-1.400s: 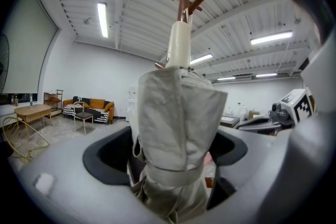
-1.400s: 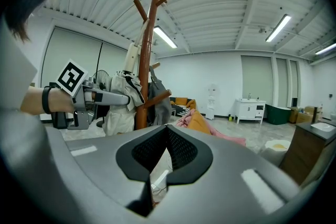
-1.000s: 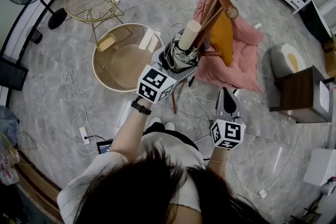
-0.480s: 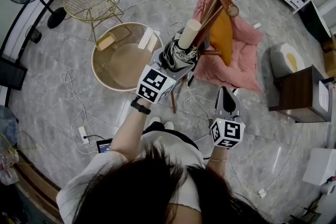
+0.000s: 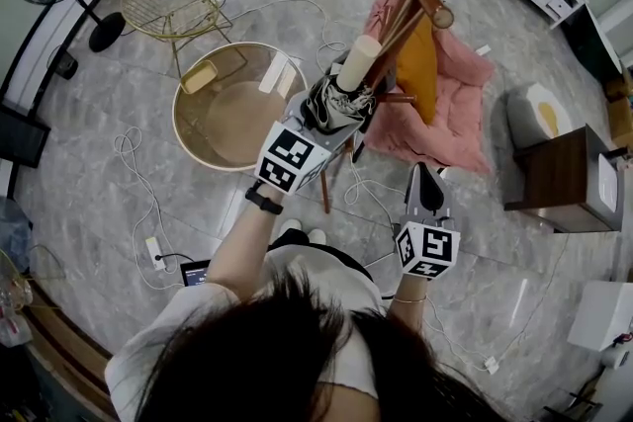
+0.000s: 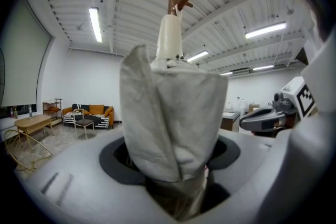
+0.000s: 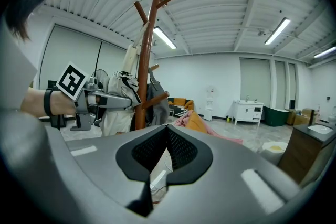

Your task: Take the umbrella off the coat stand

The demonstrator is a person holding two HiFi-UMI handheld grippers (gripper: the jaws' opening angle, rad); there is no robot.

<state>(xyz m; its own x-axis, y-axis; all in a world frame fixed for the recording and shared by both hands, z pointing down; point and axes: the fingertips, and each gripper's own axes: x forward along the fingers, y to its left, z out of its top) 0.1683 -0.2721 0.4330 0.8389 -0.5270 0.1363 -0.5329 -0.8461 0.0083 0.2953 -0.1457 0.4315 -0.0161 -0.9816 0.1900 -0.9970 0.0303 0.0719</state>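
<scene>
Jaws: my left gripper (image 5: 336, 119) closing round umbrella (image 6: 170, 113) at 12 o'clock, seemingly not pinching yet | right gripper (image 7: 167, 131) pressed together, empty | lift-off soon possible.

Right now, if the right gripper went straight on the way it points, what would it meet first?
Probably the pink blanket on the floor, just right of the coat stand; depth is unclear.

No text, label or number can be read.
</scene>
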